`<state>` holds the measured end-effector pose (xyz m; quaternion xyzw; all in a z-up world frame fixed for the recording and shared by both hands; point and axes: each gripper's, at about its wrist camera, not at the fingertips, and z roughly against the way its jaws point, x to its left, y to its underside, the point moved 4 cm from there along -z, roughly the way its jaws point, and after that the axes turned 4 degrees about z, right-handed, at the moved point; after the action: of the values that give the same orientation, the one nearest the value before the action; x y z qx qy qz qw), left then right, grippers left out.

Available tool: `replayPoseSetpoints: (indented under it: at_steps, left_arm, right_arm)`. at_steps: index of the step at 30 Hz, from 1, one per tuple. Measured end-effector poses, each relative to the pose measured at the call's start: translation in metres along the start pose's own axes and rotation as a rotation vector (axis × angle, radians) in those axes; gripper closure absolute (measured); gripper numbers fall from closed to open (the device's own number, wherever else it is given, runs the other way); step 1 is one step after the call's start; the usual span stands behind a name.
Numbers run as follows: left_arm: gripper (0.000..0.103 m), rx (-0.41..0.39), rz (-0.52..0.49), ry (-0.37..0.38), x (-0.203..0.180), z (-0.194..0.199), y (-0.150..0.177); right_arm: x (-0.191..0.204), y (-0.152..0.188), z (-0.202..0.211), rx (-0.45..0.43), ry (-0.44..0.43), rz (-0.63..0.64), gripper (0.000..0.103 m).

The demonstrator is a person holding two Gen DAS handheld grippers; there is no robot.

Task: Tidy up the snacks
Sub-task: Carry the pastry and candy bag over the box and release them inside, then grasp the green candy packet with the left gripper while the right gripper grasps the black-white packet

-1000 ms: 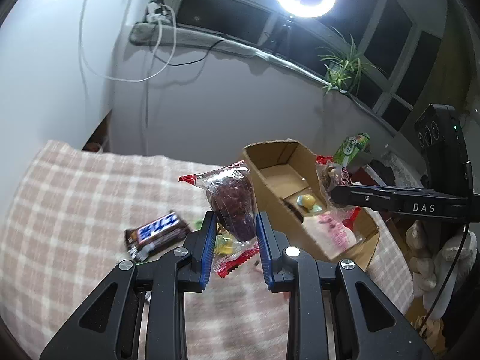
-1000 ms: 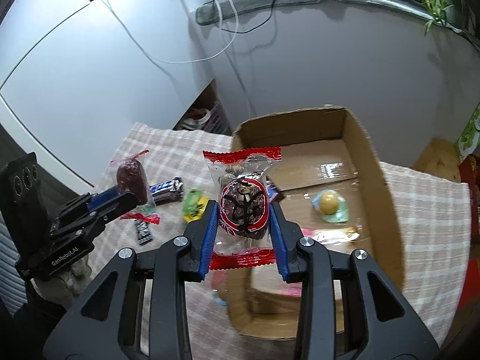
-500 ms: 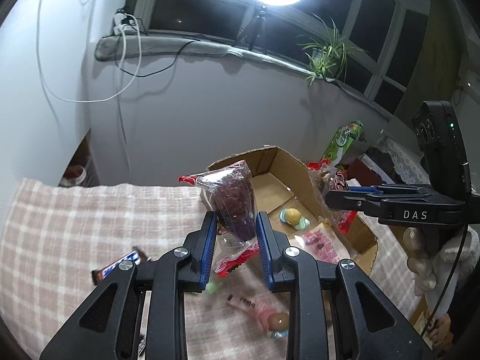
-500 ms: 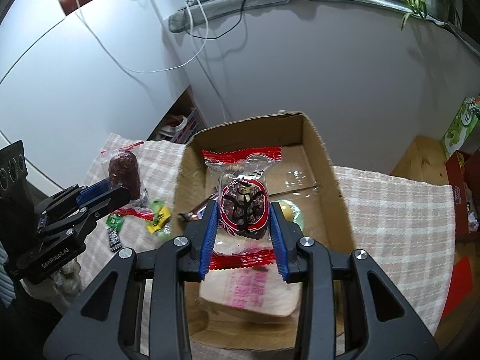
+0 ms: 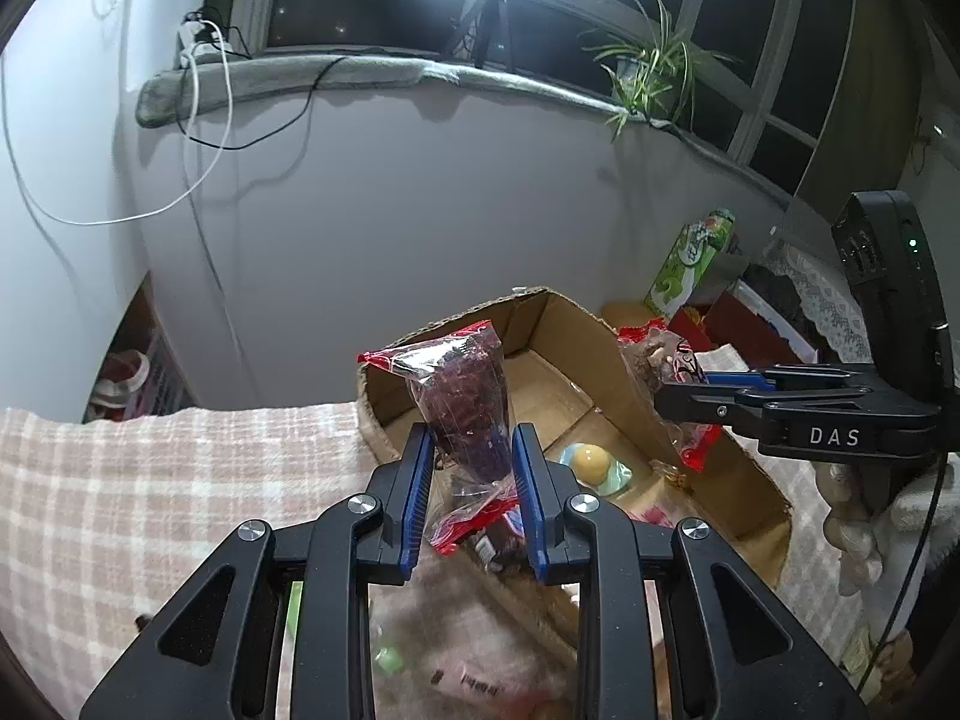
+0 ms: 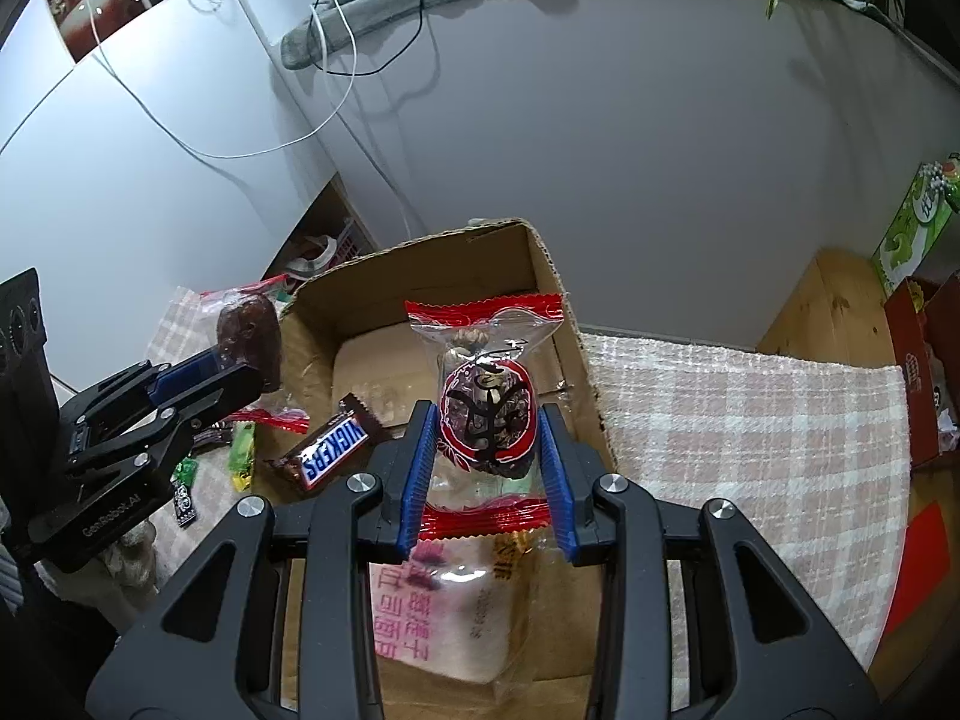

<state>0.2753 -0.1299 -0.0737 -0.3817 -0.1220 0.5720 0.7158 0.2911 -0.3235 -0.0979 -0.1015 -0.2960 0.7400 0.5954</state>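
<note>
Both packets have swung in over the cardboard box (image 6: 558, 324) in the last second! The left hand-held gripper (image 5: 471, 495) clamps a dark date packet (image 5: 465, 402); the right hand-held gripper (image 6: 487, 474) pinches its red-trimmed date packet (image 6: 486, 414) above the box floor. Release looks imminent.

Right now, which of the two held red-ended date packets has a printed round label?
The right hand-held gripper's clear red-ended packet; the left hand-held gripper's packet looks unlabelled.
</note>
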Motion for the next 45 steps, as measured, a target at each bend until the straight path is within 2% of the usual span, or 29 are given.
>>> replayPoseSetpoints:
  at_steps: [9, 20, 21, 22, 24, 25, 36, 45]
  left_arm:
    - [0.078, 0.03, -0.011, 0.001, -0.007, -0.021, -0.005]
    - [0.076, 0.047, -0.023, -0.003, -0.011, -0.029, -0.006]
    - [0.071, 0.047, -0.023, -0.002, -0.011, -0.029, -0.006]
    - [0.064, 0.046, -0.024, -0.003, -0.012, -0.029, -0.007]
    - [0.057, 0.042, -0.024, -0.004, -0.012, -0.029, -0.008]
    - [0.054, 0.041, -0.024, -0.006, -0.013, -0.029, -0.008]
    - [0.053, 0.031, -0.021, -0.004, -0.013, -0.019, -0.005]
    - [0.053, -0.005, -0.008, 0.008, -0.014, 0.014, 0.0]
  right_arm:
    - [-0.005, -0.001, -0.012, 0.015, -0.008, 0.007, 0.068]
    - [-0.004, -0.001, -0.012, 0.014, 0.0, 0.017, 0.066]
    - [-0.004, -0.001, -0.011, 0.011, 0.002, 0.019, 0.061]
    - [-0.003, -0.001, -0.01, 0.008, 0.003, 0.02, 0.05]
    - [-0.001, -0.002, -0.006, -0.012, 0.016, 0.026, 0.037]
    - [-0.001, -0.002, -0.004, -0.019, 0.02, 0.028, 0.035]
    - [0.007, 0.0, 0.012, -0.041, 0.033, 0.032, 0.034]
    - [0.028, 0.009, 0.041, -0.075, 0.038, 0.05, 0.034]
